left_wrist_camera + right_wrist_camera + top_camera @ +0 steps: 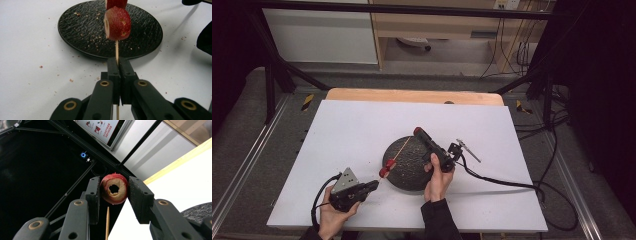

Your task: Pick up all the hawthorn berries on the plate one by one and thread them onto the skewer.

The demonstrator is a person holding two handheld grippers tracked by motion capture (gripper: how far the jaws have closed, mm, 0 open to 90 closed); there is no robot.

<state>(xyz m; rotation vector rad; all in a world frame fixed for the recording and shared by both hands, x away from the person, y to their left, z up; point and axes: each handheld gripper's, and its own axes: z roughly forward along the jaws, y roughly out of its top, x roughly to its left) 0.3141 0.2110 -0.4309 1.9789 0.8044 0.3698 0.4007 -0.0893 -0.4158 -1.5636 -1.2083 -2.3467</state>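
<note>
Left gripper (117,65) clamped the skewer (116,50) (two fruit slices (117,23) threaded), while right gripper (113,191) gripped a cored slice (114,188) above the plate (412,172).

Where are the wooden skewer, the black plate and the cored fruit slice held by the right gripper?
wooden skewer (116,50), left gripper view, bare shaft below the fruit.
black plate (82,30), left gripper view, bare textured surface.
cored fruit slice (113,188), right gripper view, cut face.

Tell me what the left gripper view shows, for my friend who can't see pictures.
Two shut black jaws of the left gripper pinch a thin wooden skewer that carries a cored red fruit slice. Behind it, a round black textured plate dotted with crumbs sits on the white table.
</note>
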